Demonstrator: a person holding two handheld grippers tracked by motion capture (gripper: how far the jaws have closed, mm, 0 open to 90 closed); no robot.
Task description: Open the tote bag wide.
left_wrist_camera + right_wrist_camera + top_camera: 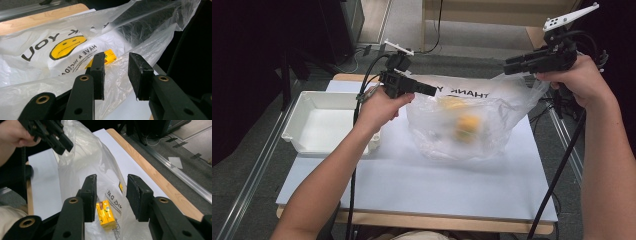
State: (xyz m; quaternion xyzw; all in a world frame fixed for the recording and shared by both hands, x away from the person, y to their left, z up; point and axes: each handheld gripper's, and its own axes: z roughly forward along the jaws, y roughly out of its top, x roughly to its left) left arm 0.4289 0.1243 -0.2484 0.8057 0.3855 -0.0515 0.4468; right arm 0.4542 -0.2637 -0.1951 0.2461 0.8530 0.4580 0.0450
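Plastic bag, clear with a yellow box inside, sits mid-surface right of the white tray, bare sheet before it. Left gripper view: jaws spread astride bag film. Right gripper view: jaws spread above the box.

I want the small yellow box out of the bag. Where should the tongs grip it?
Grip the yellow box across its narrow width, coming down from above through the plastic bag's open mouth. It seems to lie flat on the bag's floor, long sides free.
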